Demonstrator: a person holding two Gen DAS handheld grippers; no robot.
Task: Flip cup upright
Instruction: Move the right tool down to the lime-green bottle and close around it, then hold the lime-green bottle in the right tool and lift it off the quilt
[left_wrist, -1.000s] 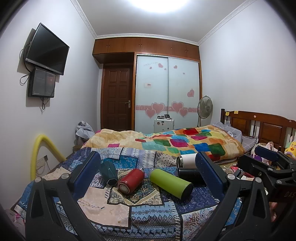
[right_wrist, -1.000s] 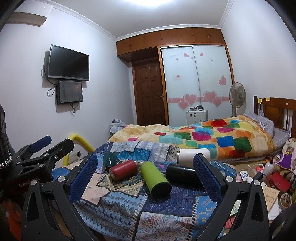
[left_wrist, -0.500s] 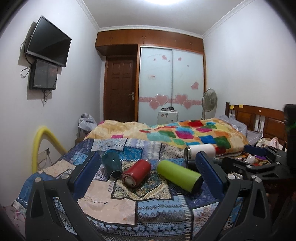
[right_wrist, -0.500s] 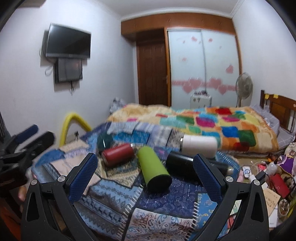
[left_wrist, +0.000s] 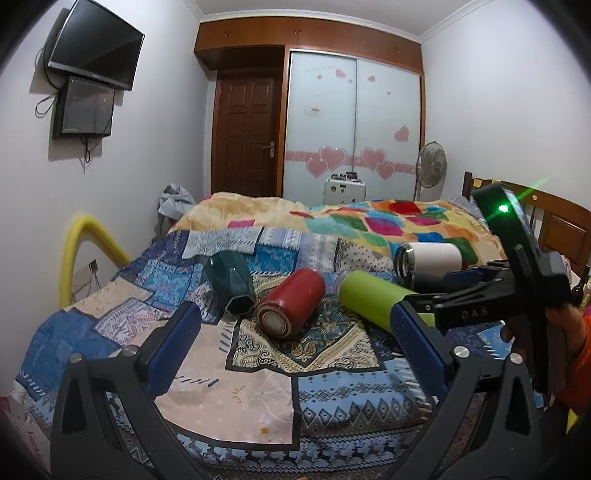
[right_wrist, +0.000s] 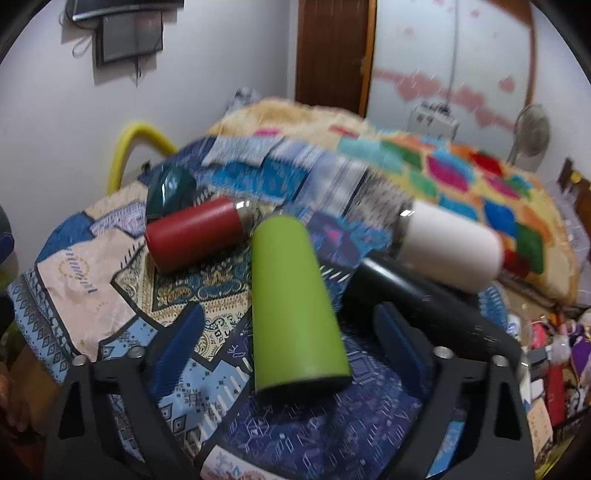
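Several cups lie on their sides on the patchwork cloth (left_wrist: 255, 373): a dark teal faceted cup (left_wrist: 229, 282), a red cup (left_wrist: 290, 304), a lime green cup (left_wrist: 373, 301), a white cup (left_wrist: 428, 258) and a black cup (right_wrist: 417, 306). My right gripper (right_wrist: 290, 336) is open, its blue fingers on either side of the lime green cup (right_wrist: 291, 306), not touching it. It also shows in the left wrist view (left_wrist: 461, 291), over the green cup. My left gripper (left_wrist: 295, 343) is open and empty, in front of the red cup.
A colourful quilt (left_wrist: 354, 221) covers the bed behind. A yellow padded tube (left_wrist: 81, 251) stands at the left by the wall. A fan (left_wrist: 430, 166) and a wooden headboard (left_wrist: 554, 221) are at the right. Clutter (right_wrist: 554, 354) lies on the floor at the right.
My right gripper has moved forward and down, and its fingers now straddle the lime green cup. My left gripper has tilted down and come closer to the red cup. No cup has moved.
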